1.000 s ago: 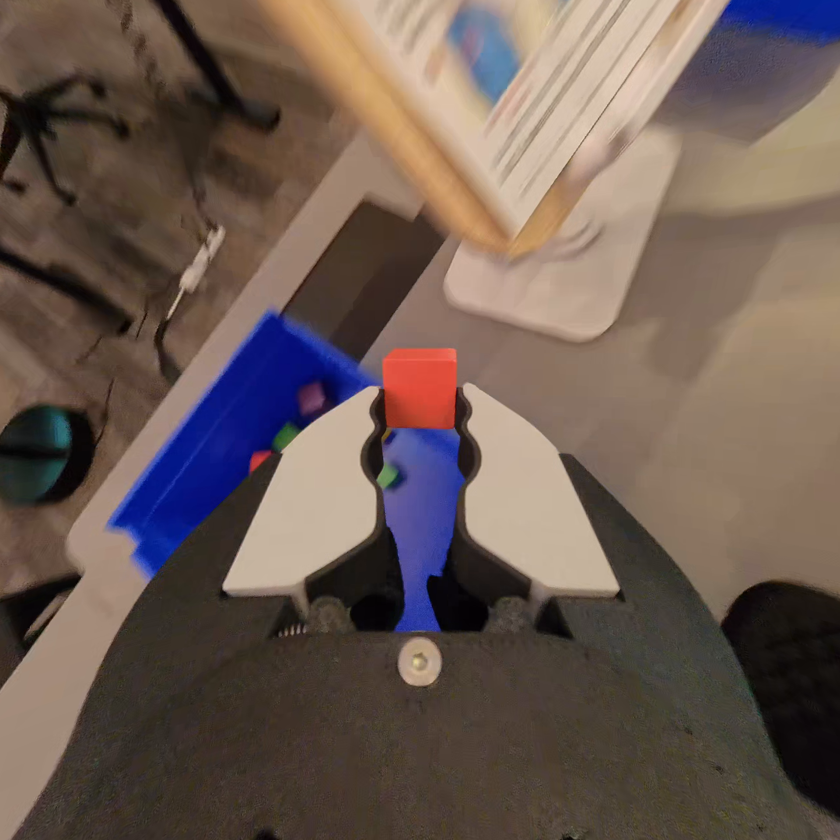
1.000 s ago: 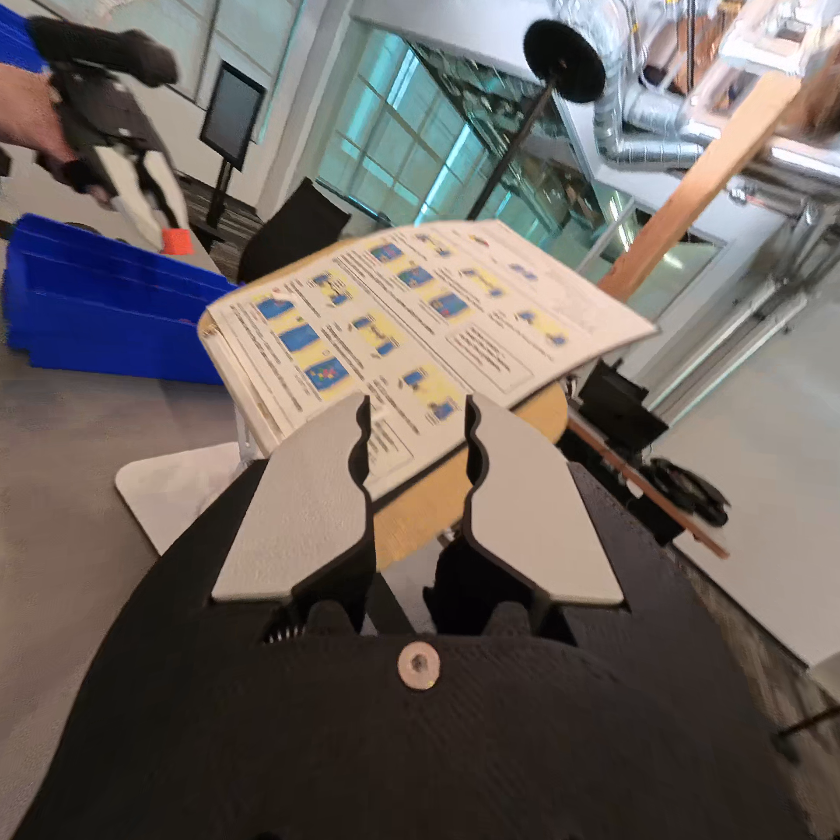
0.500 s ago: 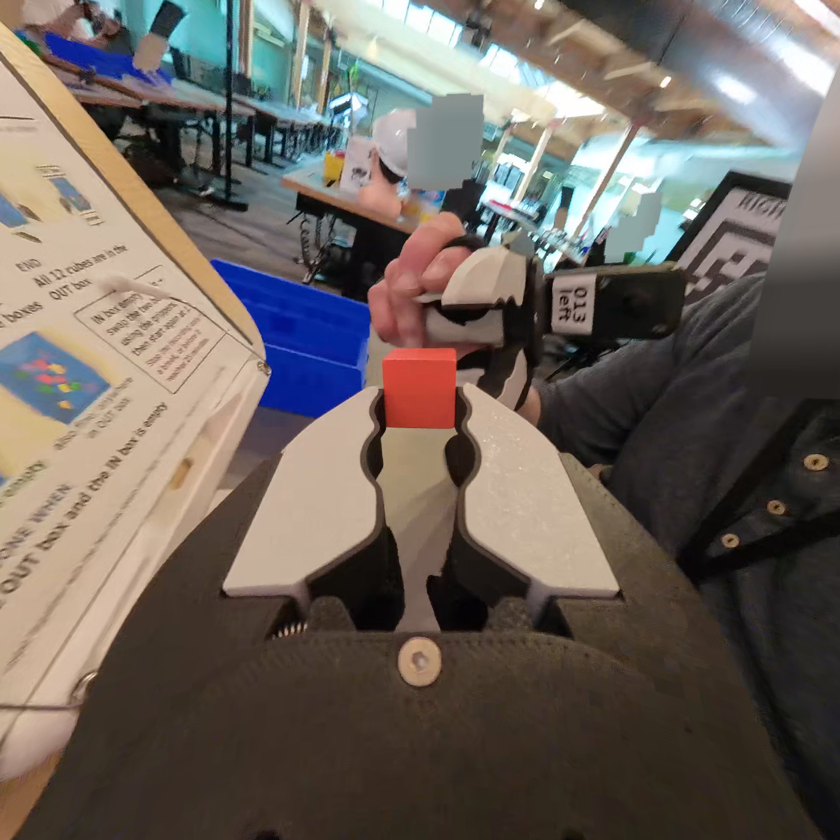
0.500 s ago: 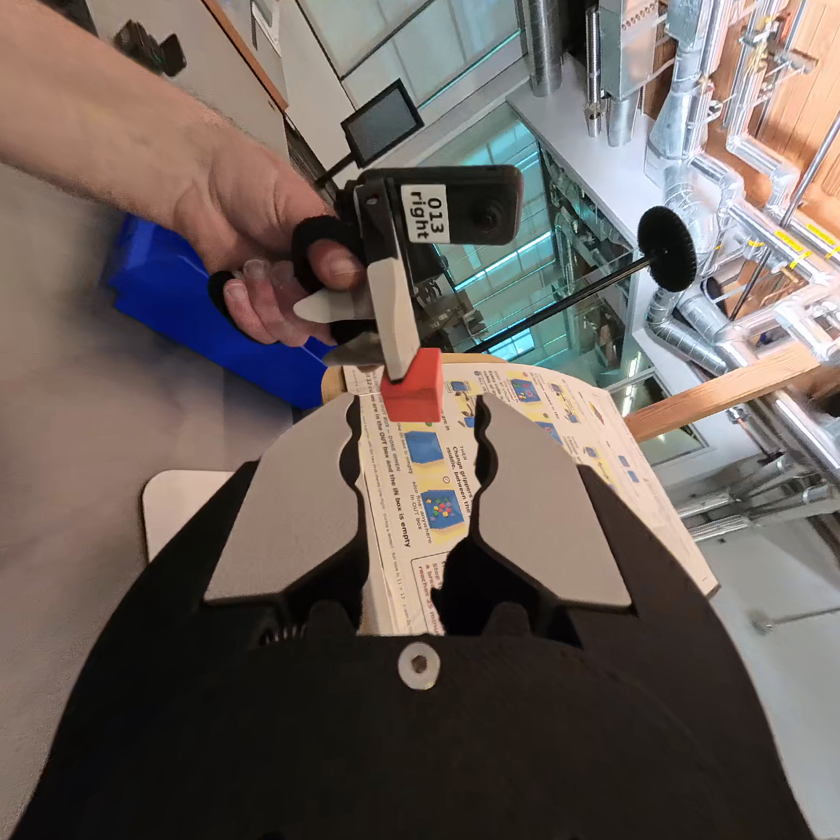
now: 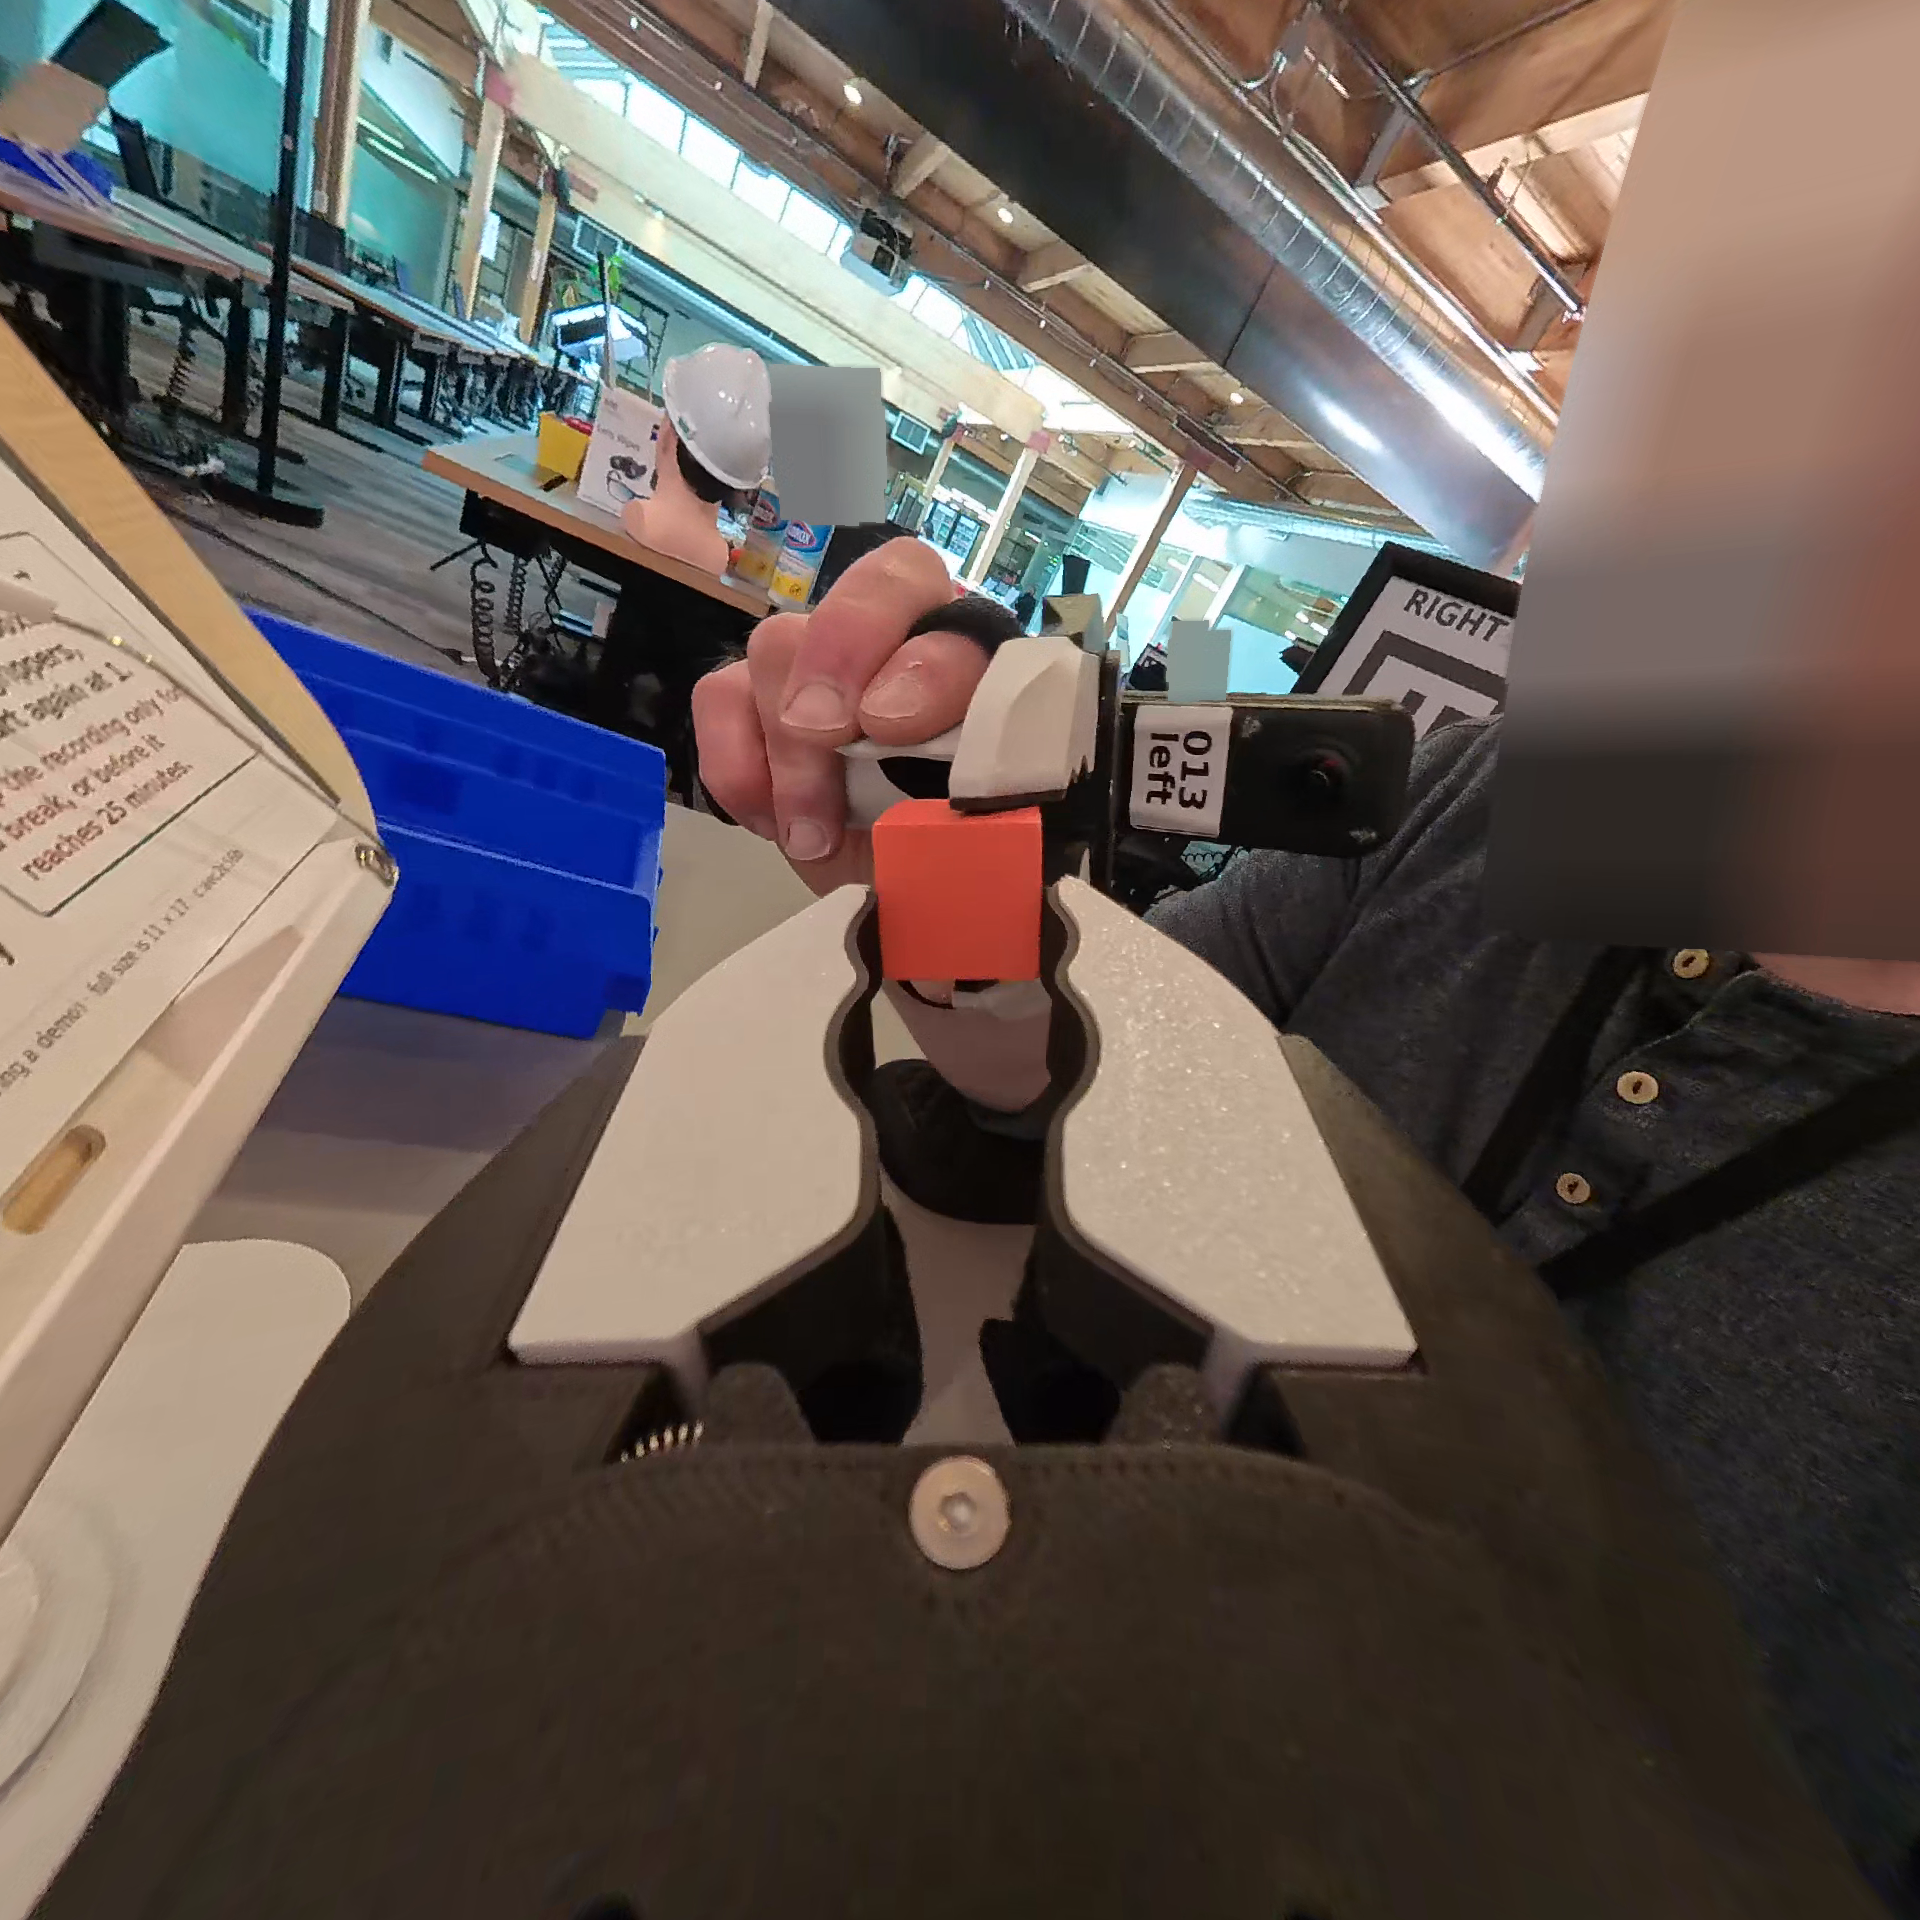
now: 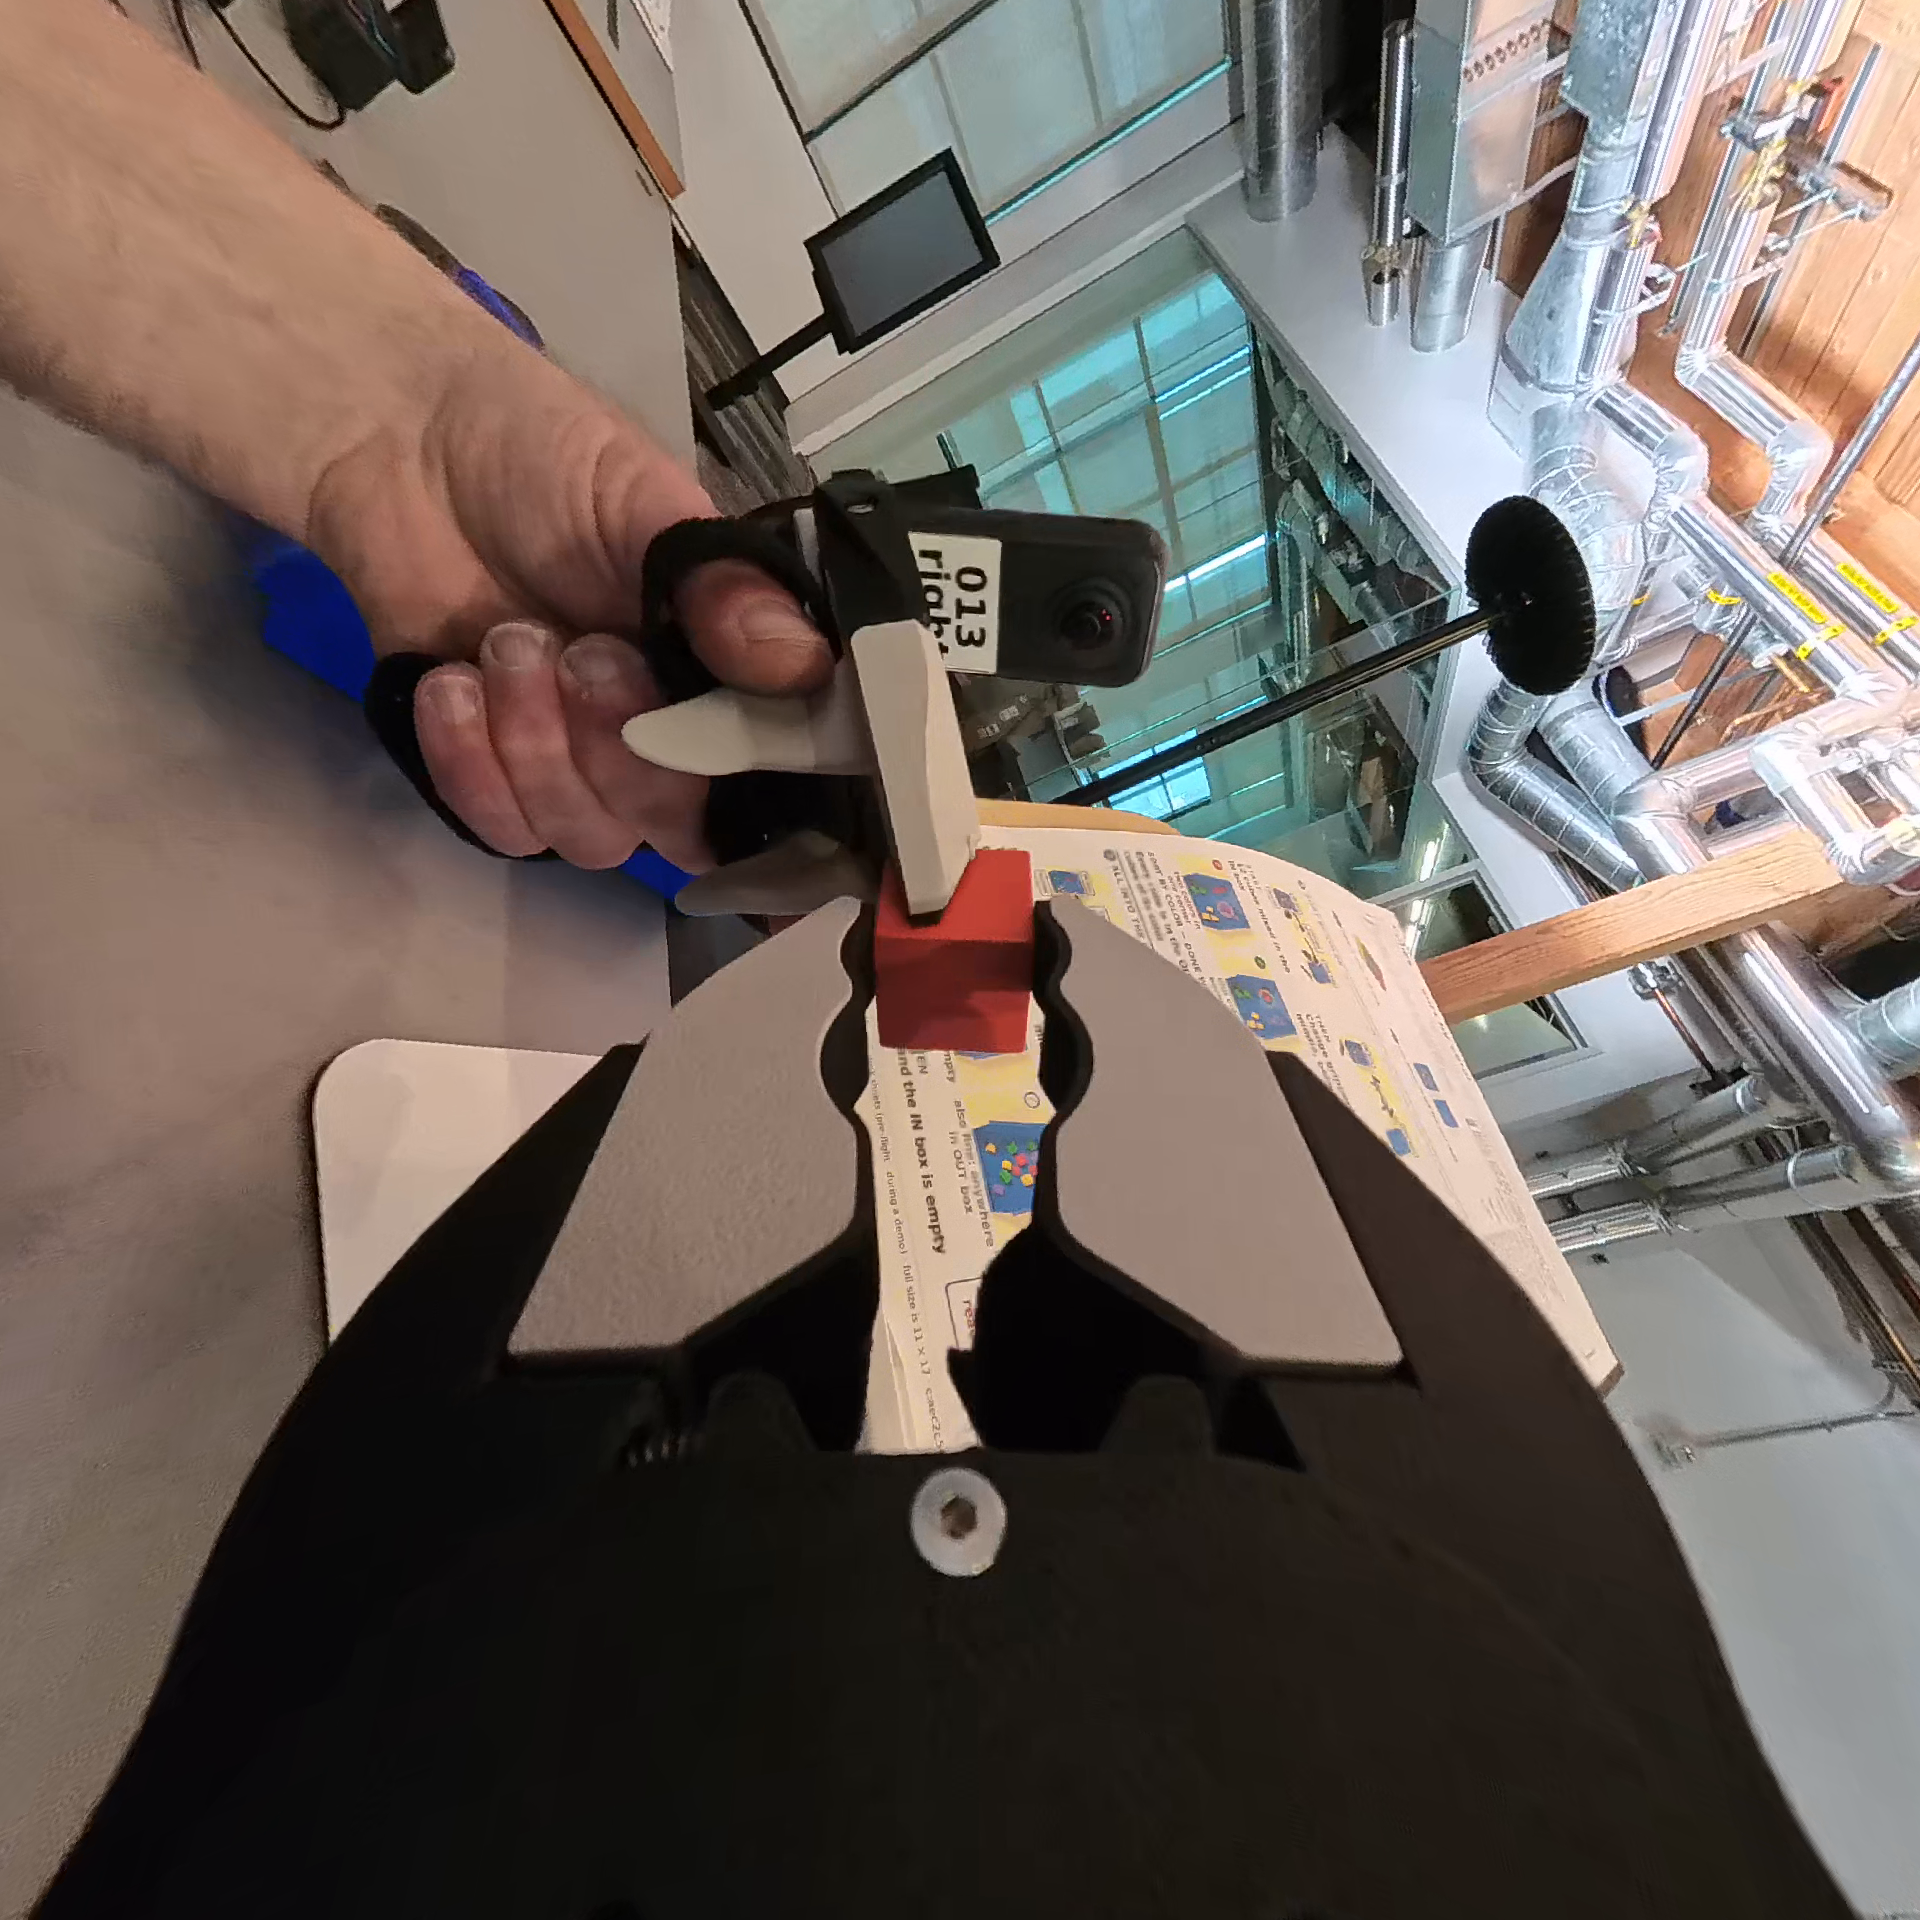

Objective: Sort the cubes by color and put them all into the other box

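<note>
While both grippers clamp it in mid-air:
Red cube (image 5: pixel 956 899): pinched by left gripper (image 5: pixel 958 914) and right gripper (image 6: pixel 951 961).
Left view only: blue box (image 5: pixel 499 831) on the bench, person's shirt.
Right view only: instruction sheet (image 6: pixel 1278 1039).

Two grippers are showing, the left gripper (image 5: pixel 958 925) and the right gripper (image 6: pixel 951 951), both pressing on one red cube (image 5: pixel 956 896). Two hands are gripping them, one (image 5: pixel 800 727) per view. One blue box (image 5: pixel 499 831) is sitting far left, one instruction sheet (image 6: pixel 1247 1039) is standing on one white stand (image 6: pixel 416 1143)
</note>
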A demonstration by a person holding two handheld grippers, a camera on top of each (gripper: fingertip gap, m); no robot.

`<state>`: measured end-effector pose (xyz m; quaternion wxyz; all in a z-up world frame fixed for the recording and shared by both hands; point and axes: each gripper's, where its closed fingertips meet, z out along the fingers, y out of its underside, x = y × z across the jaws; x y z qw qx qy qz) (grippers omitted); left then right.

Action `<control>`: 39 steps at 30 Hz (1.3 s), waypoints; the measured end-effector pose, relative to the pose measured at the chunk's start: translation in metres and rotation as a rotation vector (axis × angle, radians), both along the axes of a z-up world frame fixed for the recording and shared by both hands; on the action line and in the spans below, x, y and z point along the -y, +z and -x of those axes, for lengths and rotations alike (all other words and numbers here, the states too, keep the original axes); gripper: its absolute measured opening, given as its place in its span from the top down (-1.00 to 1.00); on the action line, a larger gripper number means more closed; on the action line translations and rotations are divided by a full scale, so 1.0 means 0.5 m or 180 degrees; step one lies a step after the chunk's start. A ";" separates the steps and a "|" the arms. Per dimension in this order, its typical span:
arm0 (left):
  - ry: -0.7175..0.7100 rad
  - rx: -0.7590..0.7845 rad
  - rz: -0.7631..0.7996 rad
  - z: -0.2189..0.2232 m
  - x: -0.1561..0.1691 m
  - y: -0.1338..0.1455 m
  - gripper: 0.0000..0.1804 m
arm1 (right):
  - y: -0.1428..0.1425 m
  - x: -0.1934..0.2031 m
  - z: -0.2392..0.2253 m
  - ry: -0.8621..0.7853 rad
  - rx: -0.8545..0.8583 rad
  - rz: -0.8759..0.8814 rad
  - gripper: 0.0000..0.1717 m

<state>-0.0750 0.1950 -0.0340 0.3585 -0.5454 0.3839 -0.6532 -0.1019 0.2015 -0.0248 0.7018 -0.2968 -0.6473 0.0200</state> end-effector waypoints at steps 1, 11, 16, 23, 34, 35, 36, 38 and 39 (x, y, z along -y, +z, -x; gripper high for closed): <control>0.0018 0.0025 -0.0030 0.000 0.002 0.006 0.67 | 0.004 0.003 -0.003 0.0028 -0.0021 0.0021 0.66; 0.0906 -0.0173 -0.0685 0.109 -0.030 0.073 1.00 | 0.092 -0.239 -0.328 -0.1492 -0.0772 0.1010 0.67; 0.1418 -0.0605 -0.0955 0.160 -0.061 0.066 1.00 | -0.067 -0.404 -0.506 -0.2414 -0.0685 0.2174 0.66; 0.1699 -0.0893 -0.0929 0.205 -0.096 0.038 1.00 | -0.299 -0.490 -0.552 -0.2835 -0.0184 0.3448 0.65; 0.2059 -0.1024 -0.0785 0.273 -0.141 0.011 1.00 | -0.455 -0.533 -0.560 -0.3094 0.0267 0.4184 0.65; 0.2065 -0.1049 -0.0768 0.276 -0.143 0.007 1.00 | -0.461 -0.533 -0.557 -0.3105 0.0324 0.4224 0.65; 0.2089 -0.1073 -0.0760 0.279 -0.146 0.003 1.00 | -0.466 -0.535 -0.556 -0.3129 0.0385 0.4215 0.65; 0.2116 -0.1111 -0.0745 0.283 -0.151 -0.003 1.00 | -0.473 -0.539 -0.548 -0.3106 0.0411 0.4241 0.65; 0.2121 -0.1138 -0.0740 0.285 -0.153 -0.006 1.00 | -0.479 -0.539 -0.547 -0.3106 0.0440 0.4272 0.65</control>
